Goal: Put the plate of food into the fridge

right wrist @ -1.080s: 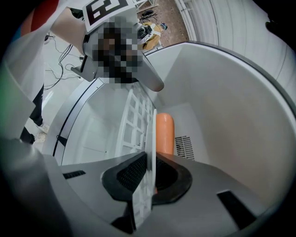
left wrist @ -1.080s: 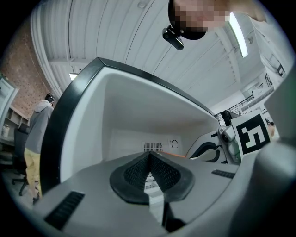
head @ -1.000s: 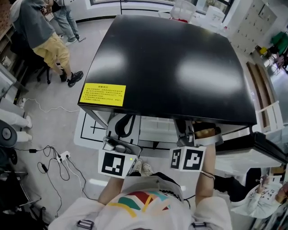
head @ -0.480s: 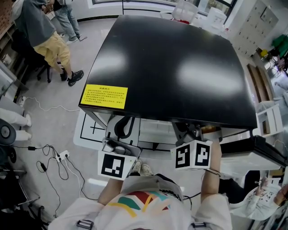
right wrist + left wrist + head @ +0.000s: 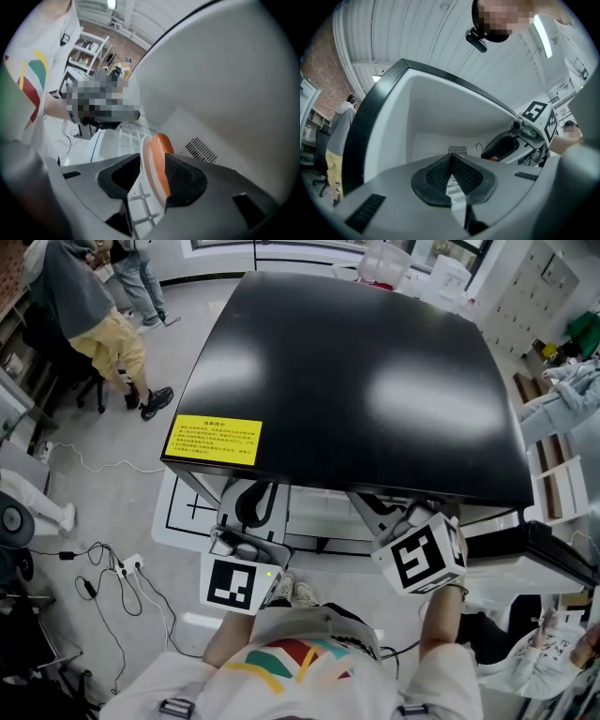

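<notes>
- White plate with orange food (image 5: 157, 143) sits edge-on between the pads of the right claw (image 5: 152, 159), above the white wire shelf (image 5: 140, 201). The claw is released, its jaws just opened, likely to leave the plate there.
- Left claw (image 5: 451, 161) is clenched on nothing and waits at the opening of the black-topped fridge (image 5: 356, 381), clear of the placing.

White shirt (image 5: 375, 681), red-yellow-green stripes (image 5: 281, 657); grey tongs (image 5: 451, 176), black-white marker cubes (image 5: 232, 582).

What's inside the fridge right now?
The plate, edge-on with something orange on it, over a wire shelf, between the right gripper's jaws, which have just been opening. A vent on the back wall. From the head view the black top covers most of the inside.
</notes>
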{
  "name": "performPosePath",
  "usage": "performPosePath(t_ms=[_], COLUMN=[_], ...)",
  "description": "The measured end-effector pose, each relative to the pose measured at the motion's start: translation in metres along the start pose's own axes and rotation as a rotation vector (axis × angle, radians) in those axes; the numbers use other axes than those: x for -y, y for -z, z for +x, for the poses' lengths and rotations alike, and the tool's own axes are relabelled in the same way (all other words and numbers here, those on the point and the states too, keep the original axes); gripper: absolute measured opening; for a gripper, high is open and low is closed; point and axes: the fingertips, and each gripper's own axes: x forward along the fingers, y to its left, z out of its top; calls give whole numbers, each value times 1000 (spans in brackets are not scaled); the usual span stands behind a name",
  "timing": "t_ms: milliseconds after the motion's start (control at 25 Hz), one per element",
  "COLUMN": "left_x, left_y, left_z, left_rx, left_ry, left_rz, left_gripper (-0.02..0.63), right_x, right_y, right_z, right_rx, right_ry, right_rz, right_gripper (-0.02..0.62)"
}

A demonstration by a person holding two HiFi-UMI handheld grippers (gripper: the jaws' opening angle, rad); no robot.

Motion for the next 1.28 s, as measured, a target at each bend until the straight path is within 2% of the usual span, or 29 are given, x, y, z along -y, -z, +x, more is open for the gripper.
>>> performPosePath(t_ms=[80, 160, 600, 760, 1160, 1280], left_x=[2, 5, 14, 18, 28, 32], left_y=[0, 0, -7, -8, -12, -12], left_z=[1, 1, 2, 1, 0, 0], left_rx=[3, 7, 16, 16, 21, 17], left_ry=[8, 18, 28, 31, 41, 46], left_rz=[-1, 7, 17, 20, 42, 46], left_gripper=[6, 6, 6, 6, 6, 6], right_x=[-3, -3, 6, 10, 9, 11], right_y=[-8, -13, -21, -21, -26, -26], right_z=[-4, -9, -28, -35, -53, -59], right_rx=[48, 83, 150, 185, 300, 338], right_ry=[-36, -36, 36, 89, 166, 191], right_rz=[39, 53, 96, 115, 202, 257], right_gripper=[138, 138, 138, 138, 138, 138])
